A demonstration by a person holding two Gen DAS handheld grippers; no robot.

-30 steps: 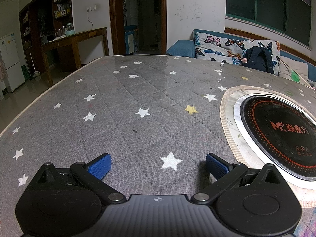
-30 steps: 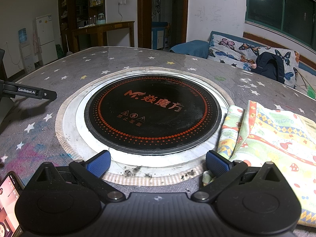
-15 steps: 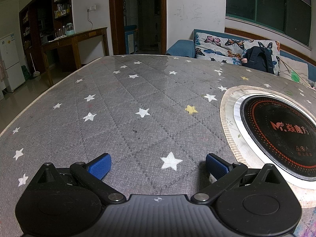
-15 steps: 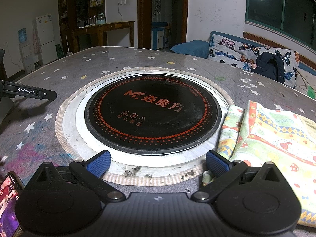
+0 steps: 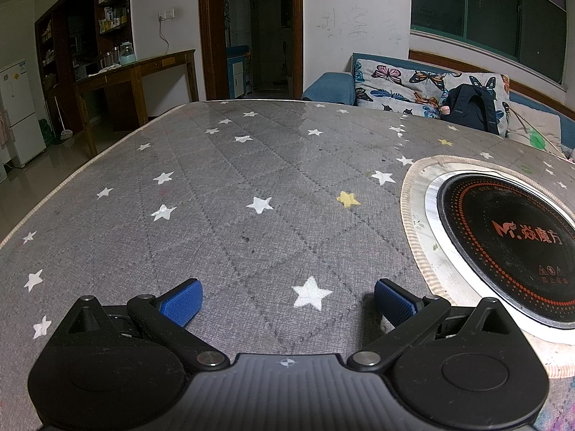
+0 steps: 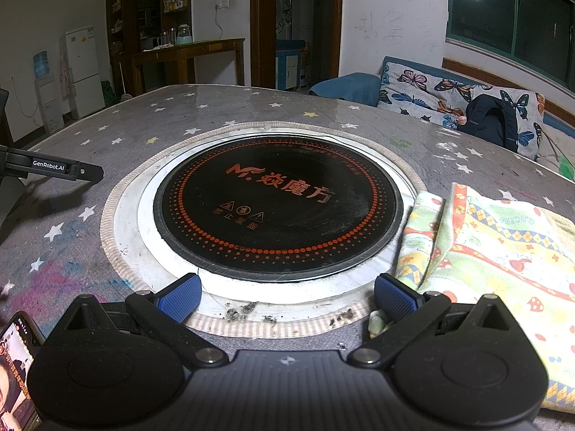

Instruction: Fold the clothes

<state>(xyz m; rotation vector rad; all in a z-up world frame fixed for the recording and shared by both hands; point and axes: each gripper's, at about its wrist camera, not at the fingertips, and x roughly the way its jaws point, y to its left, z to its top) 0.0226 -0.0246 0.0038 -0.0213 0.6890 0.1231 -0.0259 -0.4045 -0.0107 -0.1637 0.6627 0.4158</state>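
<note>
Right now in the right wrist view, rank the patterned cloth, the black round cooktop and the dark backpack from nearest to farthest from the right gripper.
From the right gripper:
1. Patterned cloth, beside its right finger.
2. Black round cooktop, straight ahead.
3. Dark backpack, far right on the sofa.

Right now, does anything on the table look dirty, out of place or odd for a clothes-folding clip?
Yes. Dark crumbs lie on the woven ring around the round black cooktop set into the star-print table cover. Blue and pink stains mark the cover's near-left part, and a lit phone sits at the edge. The patterned cloth lies rumpled beside the cooktop.
</note>
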